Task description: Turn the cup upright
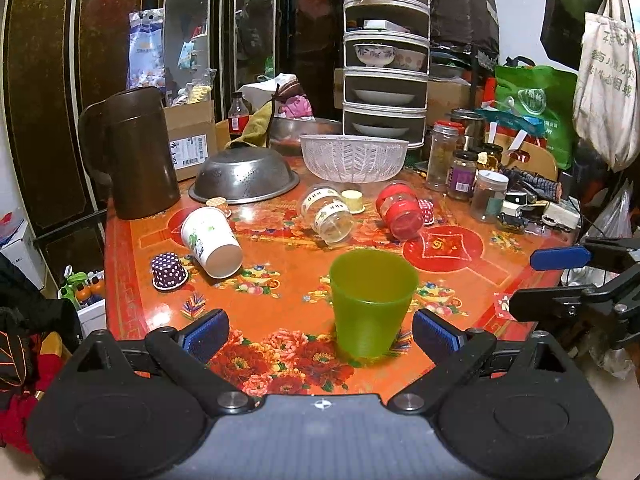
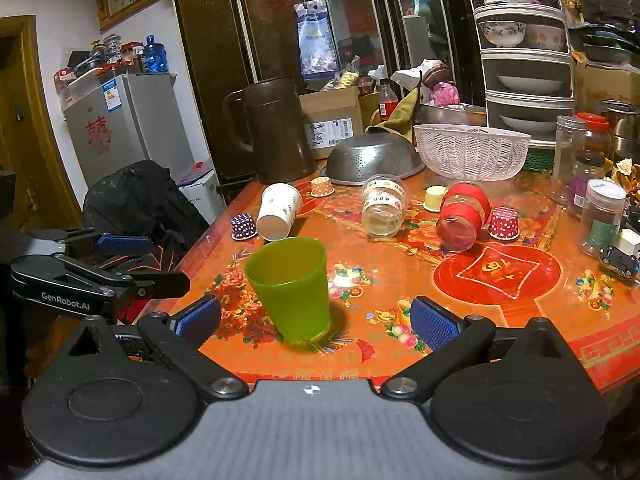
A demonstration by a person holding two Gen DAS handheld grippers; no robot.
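A green plastic cup (image 1: 372, 304) stands upright, mouth up, near the front edge of the red floral table (image 1: 280, 248). It also shows in the right wrist view (image 2: 290, 288). My left gripper (image 1: 320, 334) is open and empty, its blue pads just short of the cup, which sits right of centre. My right gripper (image 2: 316, 322) is open and empty, with the cup left of centre ahead of it. A white paper cup (image 1: 210, 242) lies on its side at the left, mouth toward me; it also shows in the right wrist view (image 2: 278, 211).
Two jars lie on their sides: a clear one (image 1: 328, 214) and a red one (image 1: 400, 210). Small cupcake liners (image 1: 169, 271) are scattered about. A brown jug (image 1: 136, 152), steel colander (image 1: 244, 176), white basket (image 1: 354, 158) and upright jars (image 1: 464, 174) crowd the back.
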